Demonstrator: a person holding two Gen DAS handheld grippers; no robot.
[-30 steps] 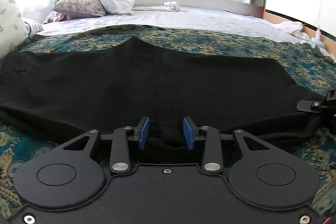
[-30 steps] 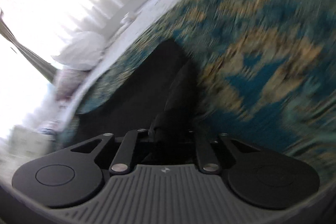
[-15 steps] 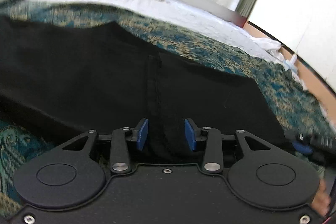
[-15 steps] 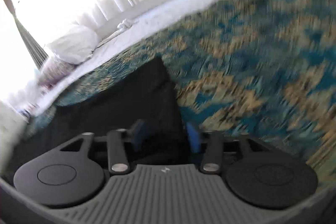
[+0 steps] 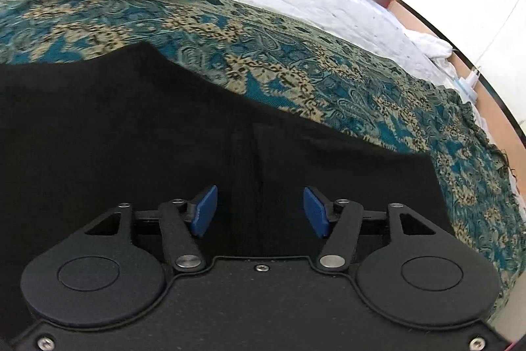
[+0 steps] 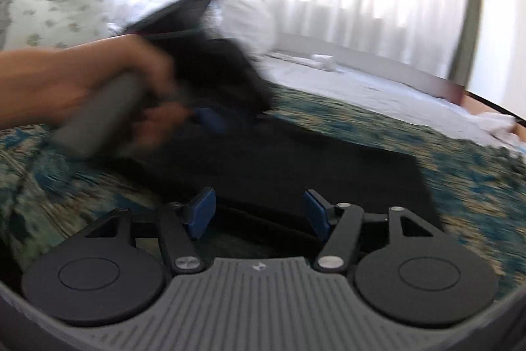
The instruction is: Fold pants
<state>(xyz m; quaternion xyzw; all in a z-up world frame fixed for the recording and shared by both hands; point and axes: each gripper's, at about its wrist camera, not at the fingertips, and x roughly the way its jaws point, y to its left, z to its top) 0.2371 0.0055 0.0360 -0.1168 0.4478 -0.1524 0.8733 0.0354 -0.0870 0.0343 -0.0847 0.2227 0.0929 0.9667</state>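
Hidden: the pants (image 5: 131, 137) run off the left wrist view's left edge; the near hem sits behind the gripper body.
Blur: in the right wrist view the person's hand (image 6: 98, 87) and left gripper (image 6: 210, 120) smear.
Left gripper (image 5: 259, 211): fingers opening, wider than 1 second ago, pants below, nothing gripped.
Right gripper (image 6: 259, 213): fingers opening, pants edge released since 1 second ago.
Only left view: bedspread (image 5: 296, 55) sharp beyond the fingers.

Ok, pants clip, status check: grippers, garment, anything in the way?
Left gripper and right gripper both opening, nothing pinched. Black pants lie flat on the patterned bedspread. Nothing in the way.
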